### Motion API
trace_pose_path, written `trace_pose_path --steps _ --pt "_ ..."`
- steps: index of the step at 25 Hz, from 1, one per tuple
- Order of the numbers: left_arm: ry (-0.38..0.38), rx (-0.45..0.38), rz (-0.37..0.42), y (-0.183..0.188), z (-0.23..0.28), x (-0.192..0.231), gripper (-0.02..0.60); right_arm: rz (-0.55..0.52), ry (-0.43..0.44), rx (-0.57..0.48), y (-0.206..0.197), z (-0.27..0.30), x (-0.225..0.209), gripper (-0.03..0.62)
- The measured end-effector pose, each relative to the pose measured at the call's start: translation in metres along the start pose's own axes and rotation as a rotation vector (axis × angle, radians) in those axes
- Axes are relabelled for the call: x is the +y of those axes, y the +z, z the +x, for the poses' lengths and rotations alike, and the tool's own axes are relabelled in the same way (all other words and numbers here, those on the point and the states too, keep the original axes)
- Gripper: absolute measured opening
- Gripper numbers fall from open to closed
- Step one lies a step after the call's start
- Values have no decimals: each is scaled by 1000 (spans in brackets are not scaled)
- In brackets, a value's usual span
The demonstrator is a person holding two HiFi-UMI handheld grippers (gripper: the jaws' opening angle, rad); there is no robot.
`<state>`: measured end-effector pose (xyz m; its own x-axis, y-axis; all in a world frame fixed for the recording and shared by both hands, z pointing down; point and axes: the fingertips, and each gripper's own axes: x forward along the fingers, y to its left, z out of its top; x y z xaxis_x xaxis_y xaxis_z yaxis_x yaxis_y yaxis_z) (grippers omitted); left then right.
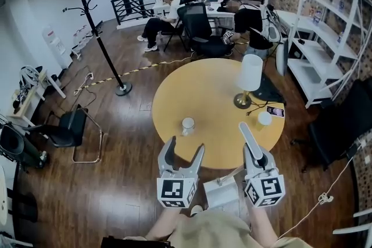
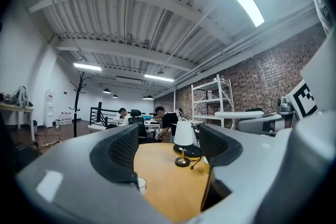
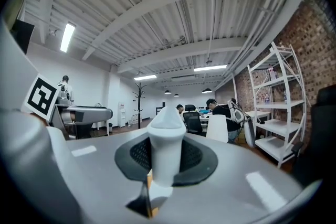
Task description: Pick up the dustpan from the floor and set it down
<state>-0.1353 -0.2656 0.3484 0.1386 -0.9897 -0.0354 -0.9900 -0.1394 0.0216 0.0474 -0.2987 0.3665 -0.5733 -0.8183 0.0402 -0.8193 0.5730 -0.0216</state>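
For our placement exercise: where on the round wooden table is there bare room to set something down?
Bare: the wide far-left stretch of the round wooden table, from the white cup to the far rim; also the middle, between cup and white-shaded brass lamp. Crowded: the right edge, where lamp, small white disc and dark flat card sit close.

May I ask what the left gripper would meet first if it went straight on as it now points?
Probably the table lamp, seen between the left gripper's open jaws; the white mug is nearer but looks lower and off to one side, though depth is unclear.
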Motion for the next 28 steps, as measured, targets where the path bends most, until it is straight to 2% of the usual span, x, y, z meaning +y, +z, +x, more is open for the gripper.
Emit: trace_pose_path --steps 10,17,22,28 --pt "73 17 -7 -1 -7 10 337 -14 -37 -62 28 -1 -6 46" --pt "109 26 13 -4 -12 15 337 -24 -34 -58 26 -2 -3 48" --pt "111 28 12 -3 -10 15 337 -24 -30 -49 24 0 -4 46" --pt "87 41 11 -8 -9 6 336 -103 4 -55 24 -6 6 40"
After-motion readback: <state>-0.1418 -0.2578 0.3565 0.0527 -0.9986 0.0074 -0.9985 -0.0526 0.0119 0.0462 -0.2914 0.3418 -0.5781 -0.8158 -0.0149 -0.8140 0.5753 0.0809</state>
